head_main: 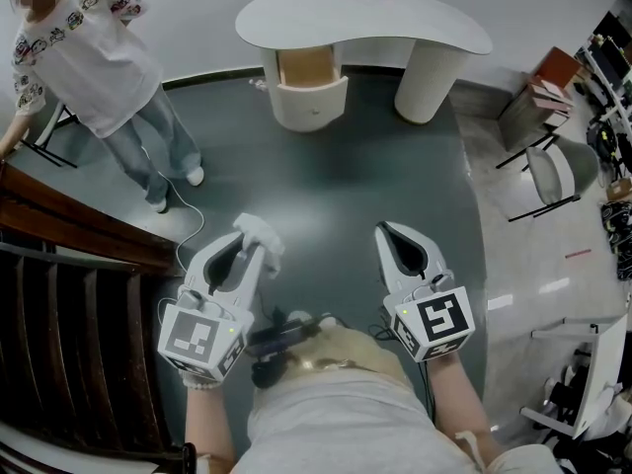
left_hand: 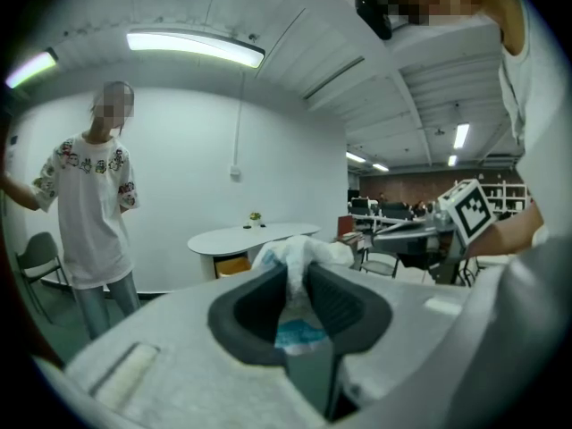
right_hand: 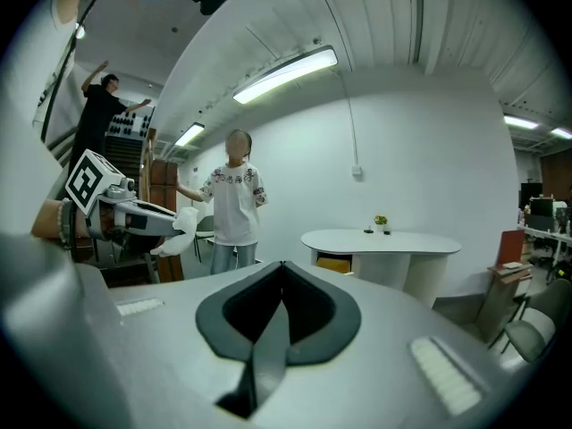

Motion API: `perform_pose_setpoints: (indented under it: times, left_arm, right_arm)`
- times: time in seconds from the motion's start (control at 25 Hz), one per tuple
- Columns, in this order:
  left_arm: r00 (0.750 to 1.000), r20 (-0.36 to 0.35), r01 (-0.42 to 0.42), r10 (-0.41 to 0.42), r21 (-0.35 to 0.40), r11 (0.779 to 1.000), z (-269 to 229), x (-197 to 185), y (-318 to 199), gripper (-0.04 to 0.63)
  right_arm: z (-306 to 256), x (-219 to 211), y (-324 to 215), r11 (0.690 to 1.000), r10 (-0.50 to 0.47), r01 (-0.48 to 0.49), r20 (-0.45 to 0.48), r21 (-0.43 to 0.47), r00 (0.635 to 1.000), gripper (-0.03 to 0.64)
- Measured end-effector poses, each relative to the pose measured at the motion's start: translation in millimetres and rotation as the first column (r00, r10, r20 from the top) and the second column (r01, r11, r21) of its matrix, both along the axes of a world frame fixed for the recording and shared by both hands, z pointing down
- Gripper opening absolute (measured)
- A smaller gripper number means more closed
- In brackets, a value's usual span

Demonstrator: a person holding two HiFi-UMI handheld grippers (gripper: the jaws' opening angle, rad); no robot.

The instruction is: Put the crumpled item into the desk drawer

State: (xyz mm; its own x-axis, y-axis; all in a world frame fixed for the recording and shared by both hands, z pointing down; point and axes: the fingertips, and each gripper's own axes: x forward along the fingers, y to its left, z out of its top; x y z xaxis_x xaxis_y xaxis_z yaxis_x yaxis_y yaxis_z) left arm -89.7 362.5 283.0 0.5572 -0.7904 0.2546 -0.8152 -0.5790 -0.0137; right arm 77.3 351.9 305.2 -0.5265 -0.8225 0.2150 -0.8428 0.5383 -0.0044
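Note:
A white crumpled item point(head_main: 261, 233) with a blue patch sticks out of the tip of my left gripper point(head_main: 255, 245), which is shut on it. In the left gripper view the crumpled item point(left_hand: 304, 250) sits pinched between the dark pads of that gripper point(left_hand: 298, 273). My right gripper point(head_main: 388, 231) is shut with nothing in it, its jaws meeting in the right gripper view point(right_hand: 282, 268). Both are held over the dark floor, well short of the white curved desk point(head_main: 365, 13). The desk's drawer point(head_main: 308, 67) stands open in the left pedestal, showing a wooden inside.
A person in a white printed shirt point(head_main: 94, 52) stands at the far left, near the desk. A dark wooden railing point(head_main: 69, 284) runs along my left. Folding chairs point(head_main: 553, 171) and clutter line the right side. A cable point(head_main: 188, 227) lies on the floor.

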Motion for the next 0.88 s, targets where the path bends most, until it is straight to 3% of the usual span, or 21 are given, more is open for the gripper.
perform_pose_setpoints:
  times: [0.48,0.88]
  left_arm:
    - [1.000,-0.011,-0.010,0.011,0.039,0.999,-3.5,13.5,-11.3,0.075]
    - [0.997,-0.036,-0.068,0.069,0.048,0.997,2.8,23.2,-63.3,0.075]
  right_arm:
    - [6.8,20.4,-3.7,0.999,0.036,-0.036,-0.004,0.008,0.999,0.005]
    - [12.7,25.6,-44.1,0.996,0.087,-0.087,-0.021,0.006,0.996,0.005]
